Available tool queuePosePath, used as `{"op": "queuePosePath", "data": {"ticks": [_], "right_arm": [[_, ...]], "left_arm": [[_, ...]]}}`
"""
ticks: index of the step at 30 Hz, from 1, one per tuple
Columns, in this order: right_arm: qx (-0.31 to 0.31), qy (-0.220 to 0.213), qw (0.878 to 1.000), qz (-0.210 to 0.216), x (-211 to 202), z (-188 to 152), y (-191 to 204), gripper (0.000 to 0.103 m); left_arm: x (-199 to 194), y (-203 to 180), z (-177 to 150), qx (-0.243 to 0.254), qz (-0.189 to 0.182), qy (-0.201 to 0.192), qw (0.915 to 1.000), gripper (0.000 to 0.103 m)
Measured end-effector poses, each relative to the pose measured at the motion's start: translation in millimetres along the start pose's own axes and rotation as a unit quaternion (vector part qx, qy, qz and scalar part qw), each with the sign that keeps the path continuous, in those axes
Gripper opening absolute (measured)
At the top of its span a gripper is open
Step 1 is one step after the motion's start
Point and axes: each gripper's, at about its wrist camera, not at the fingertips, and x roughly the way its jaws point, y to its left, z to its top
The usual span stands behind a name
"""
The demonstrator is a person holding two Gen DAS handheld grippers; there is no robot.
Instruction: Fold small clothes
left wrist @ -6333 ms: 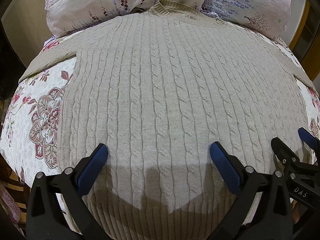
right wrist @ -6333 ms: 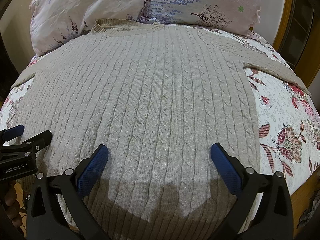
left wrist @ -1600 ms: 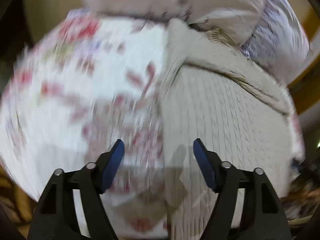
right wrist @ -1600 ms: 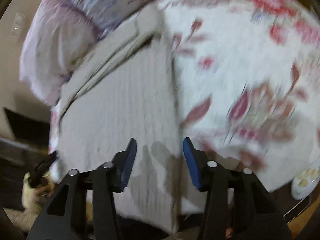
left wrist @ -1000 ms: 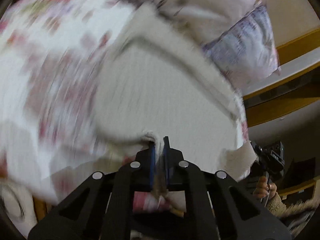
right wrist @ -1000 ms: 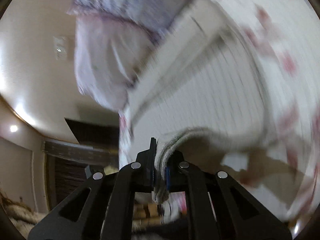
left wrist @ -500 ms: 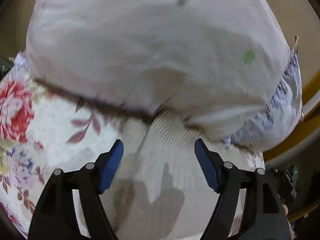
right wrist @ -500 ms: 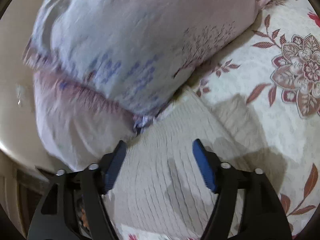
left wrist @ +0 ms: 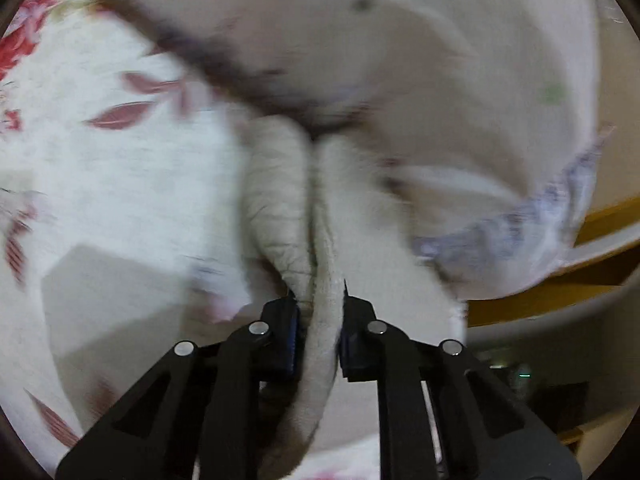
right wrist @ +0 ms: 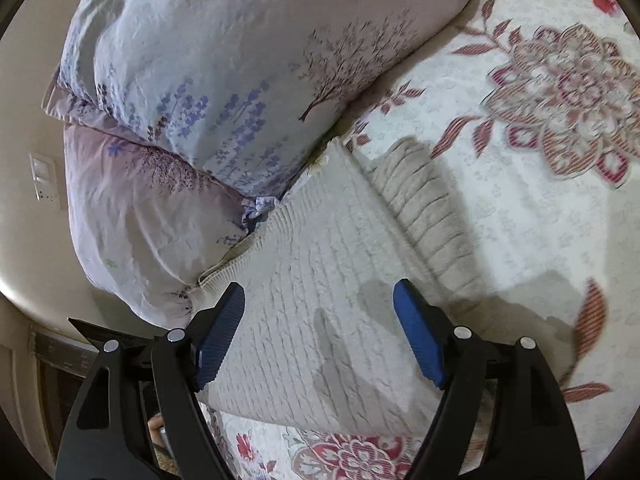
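A beige cable-knit sweater (right wrist: pixel 320 320) lies folded on the floral bedspread (right wrist: pixel 540 200), its ribbed edge up against the pillows. One sleeve (right wrist: pixel 424 208) lies along its right side. My right gripper (right wrist: pixel 320 336) is open and hovers just above the folded sweater. In the blurred left wrist view my left gripper (left wrist: pixel 318 340) is shut on a bunched fold of the sweater (left wrist: pixel 320 264) near the pillows.
Two floral pillows (right wrist: pixel 224 80) lie at the head of the bed; one pillow (left wrist: pixel 400 60) fills the top of the left wrist view. A wooden bed frame (left wrist: pixel 560 280) shows at the right. A wall switch (right wrist: pixel 46 182) is on the wall.
Half a second ago my left gripper was open over the sweater by the pillow; now it is shut on a fold of it. My right gripper stays open and has shifted slightly.
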Motion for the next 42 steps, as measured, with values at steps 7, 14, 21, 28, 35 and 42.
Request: {"op": "queuePosePath", "data": {"ticks": [7, 14, 21, 28, 35, 42], "right_arm": [[-0.01, -0.053, 0.998, -0.025, -48, 24, -14, 0.078], [0.027, -0.033, 0.999, -0.028, -52, 52, -36, 0.083], [0.026, 0.075, 0.996, -0.027, -7, 55, -38, 0.091], [-0.024, 0.115, 0.992, -0.053, 32, 36, -22, 0.035], [-0.062, 0.096, 0.993, 0.007, 17, 6, 25, 0.03], [-0.038, 0.032, 0.998, -0.037, 17, -8, 24, 0.054]], "left_arm": [[78, -167, -45, 0.069, -0.187, 0.074, 0.9772, 0.013], [180, -230, -103, 0.08, -0.222, 0.192, 0.9527, 0.038], [127, -165, -70, 0.166, 0.044, 0.105, 0.9796, 0.081], [169, -151, -99, 0.172, 0.058, 0.158, 0.9706, 0.079], [108, -147, -89, 0.182, -0.007, 0.119, 0.9762, 0.039], [44, -109, -90, 0.22, 0.131, 0.063, 0.9645, 0.062]]}}
